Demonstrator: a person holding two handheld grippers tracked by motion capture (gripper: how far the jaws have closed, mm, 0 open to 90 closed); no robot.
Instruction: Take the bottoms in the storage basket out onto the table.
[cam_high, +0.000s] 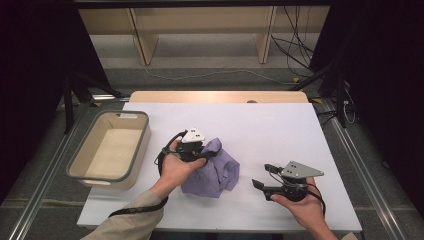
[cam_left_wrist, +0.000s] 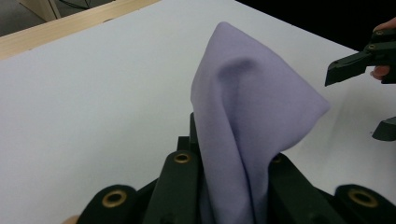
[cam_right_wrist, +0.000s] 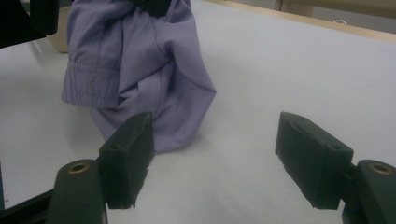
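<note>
Black fingers of the left gripper are pinching a fold of the lilac garment, which is bunching up at the middle of the white table. To its right, the right gripper is hovering with jaws spread wide, holding nothing. A beige bin is sitting at the table's left edge.
</note>
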